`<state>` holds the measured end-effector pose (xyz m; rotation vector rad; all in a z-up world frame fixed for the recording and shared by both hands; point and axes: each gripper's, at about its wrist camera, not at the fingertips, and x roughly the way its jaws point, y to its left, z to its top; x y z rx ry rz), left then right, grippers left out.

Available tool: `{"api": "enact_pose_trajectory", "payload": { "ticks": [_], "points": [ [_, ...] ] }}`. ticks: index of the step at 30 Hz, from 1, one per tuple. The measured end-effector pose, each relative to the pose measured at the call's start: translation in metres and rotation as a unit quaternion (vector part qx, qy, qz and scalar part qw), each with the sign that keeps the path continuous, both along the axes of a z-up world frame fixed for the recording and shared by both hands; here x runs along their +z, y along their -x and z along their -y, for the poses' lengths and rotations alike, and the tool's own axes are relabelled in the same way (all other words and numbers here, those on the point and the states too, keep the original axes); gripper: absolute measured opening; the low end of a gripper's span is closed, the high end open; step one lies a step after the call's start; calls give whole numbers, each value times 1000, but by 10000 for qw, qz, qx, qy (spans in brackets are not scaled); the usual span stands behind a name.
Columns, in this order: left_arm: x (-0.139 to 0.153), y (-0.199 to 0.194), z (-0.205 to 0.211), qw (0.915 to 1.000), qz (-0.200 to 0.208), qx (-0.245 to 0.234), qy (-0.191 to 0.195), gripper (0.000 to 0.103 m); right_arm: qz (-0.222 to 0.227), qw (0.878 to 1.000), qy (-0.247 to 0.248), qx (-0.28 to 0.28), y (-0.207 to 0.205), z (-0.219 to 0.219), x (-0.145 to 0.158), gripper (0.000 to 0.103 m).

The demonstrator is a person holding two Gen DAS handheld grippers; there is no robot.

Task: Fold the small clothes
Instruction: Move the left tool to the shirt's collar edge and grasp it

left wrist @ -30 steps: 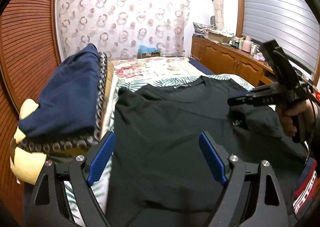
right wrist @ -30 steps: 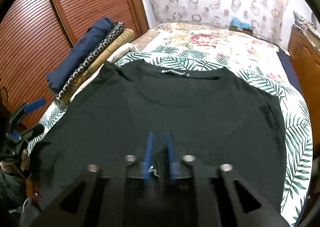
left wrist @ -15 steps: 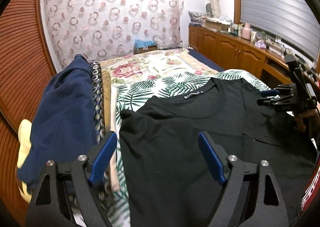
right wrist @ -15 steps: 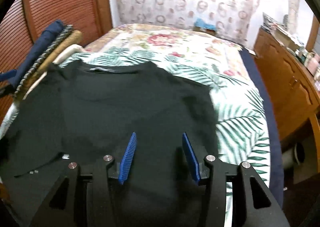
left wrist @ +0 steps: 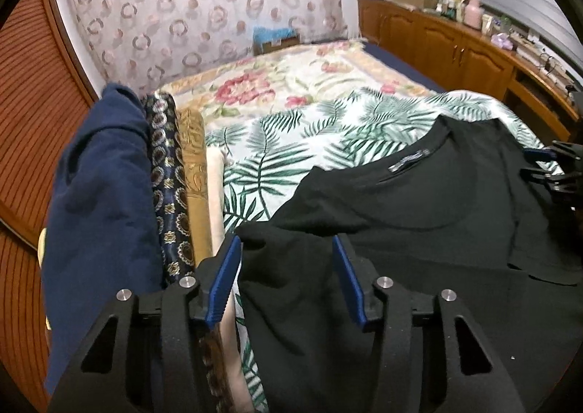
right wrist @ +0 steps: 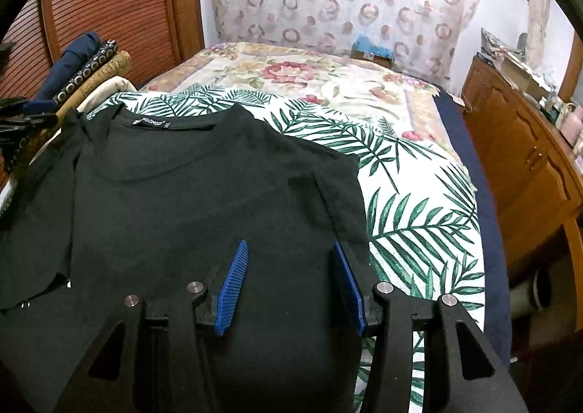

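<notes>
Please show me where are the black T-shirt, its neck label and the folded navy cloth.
black T-shirt (right wrist: 189, 209): right wrist view, on the chest area.
neck label (right wrist: 150, 122): right wrist view, on the white lettering inside the collar.
folded navy cloth (left wrist: 102, 194): left wrist view, on its broad side.

T-shirt (right wrist: 204, 201) spread flat on bedspread (right wrist: 411, 209); folded stack (left wrist: 120, 187) apparently alongside its left edge; cabinets (right wrist: 524, 158) right of bed.

The bed's palm-leaf sheet (left wrist: 291, 143) is the landmark here. Beyond it lies a floral blanket (left wrist: 291, 81), then a ring-patterned curtain (left wrist: 204, 8). Folded fabrics (left wrist: 109, 194) are stacked along its left edge; wooden cabinets (right wrist: 528, 165) stand right.
</notes>
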<state>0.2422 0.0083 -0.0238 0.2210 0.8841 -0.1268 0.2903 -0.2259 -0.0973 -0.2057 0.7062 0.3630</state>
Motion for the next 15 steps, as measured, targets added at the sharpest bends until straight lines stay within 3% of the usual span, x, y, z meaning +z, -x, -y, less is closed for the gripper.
{"api": "enact_pose_trajectory", "payload": {
  "ticks": [4,15],
  "points": [
    [-8,-12,-2,9997,-161,93,-136,51,-41,9999,-59,141,3,6,-2,60],
    [-21,-20,-1,9984,-387,40,-407,51,-36,9999,-53,148,0,14,0,62]
  ]
}}
